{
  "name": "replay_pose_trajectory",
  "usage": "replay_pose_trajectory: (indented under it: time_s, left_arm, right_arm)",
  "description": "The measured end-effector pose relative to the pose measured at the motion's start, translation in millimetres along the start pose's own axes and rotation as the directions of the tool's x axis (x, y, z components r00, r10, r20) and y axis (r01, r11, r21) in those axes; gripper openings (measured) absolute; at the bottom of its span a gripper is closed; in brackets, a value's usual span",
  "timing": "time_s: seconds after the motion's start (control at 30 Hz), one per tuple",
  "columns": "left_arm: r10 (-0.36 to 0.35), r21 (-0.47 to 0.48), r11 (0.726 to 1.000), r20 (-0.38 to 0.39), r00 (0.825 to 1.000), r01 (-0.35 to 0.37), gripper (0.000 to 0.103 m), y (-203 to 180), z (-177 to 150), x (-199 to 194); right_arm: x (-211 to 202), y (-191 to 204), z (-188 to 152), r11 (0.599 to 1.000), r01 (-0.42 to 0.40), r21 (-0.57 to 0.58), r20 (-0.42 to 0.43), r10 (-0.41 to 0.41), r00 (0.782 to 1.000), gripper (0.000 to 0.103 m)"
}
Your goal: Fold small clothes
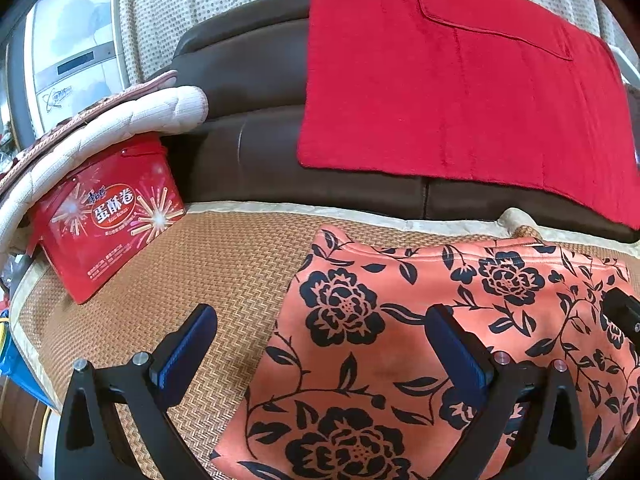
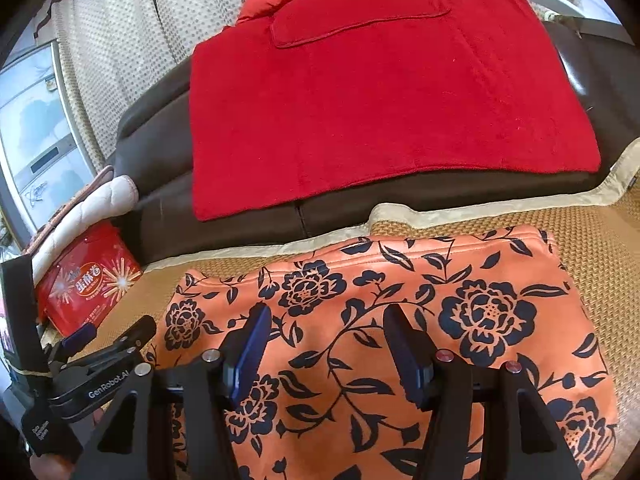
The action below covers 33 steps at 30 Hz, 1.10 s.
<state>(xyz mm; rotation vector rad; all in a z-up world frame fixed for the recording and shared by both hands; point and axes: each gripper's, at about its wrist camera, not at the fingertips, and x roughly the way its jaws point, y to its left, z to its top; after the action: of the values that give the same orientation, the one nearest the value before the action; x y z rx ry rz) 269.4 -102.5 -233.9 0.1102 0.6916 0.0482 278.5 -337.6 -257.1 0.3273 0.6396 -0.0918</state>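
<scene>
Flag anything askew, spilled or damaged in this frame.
Only the red snack box looks off: it sits tilted on the woven mat, wedged under a quilted cushion. The floral garment lies flat.

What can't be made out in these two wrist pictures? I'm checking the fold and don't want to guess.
- Floral garment: its near edge is cut off by the bottom of both views and covered by the right tool, so its type and fold stay unclear.
- Red box: its top is hidden under the quilted pad; small print unreadable.
- Left tool: mostly out of frame in the right view.
</scene>
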Motion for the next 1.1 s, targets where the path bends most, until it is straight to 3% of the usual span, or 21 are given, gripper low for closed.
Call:
replay_pose_trajectory:
  time_s: [0.73,0.97,1.1]
  left_arm:
    - [-0.031,0.051,0.998,-0.006,1.000,0.031,0.103,-40.3,-3.9,4.8]
    - [-0.041,0.094,0.994,-0.119,0.992,0.052,0.103,-60.7,-13.2,29.2]
    - [-0.030,0.106,0.992,-0.274,0.961,0.061,0.103,-69.9,-27.2,60.1]
  right_arm:
    - [-10.1,-37.8,2.2,0.996,0.076,0.045,-0.001,-0.077,0.997,0.063]
    - [-5.1,-66.7,2.5,0.982,0.154,0.105,-0.050,-0.150,0.987,0.063]
    - [12.3,-91.3,-4.9,0.962,0.232,0.143,-0.167,-0.207,0.964,0.062]
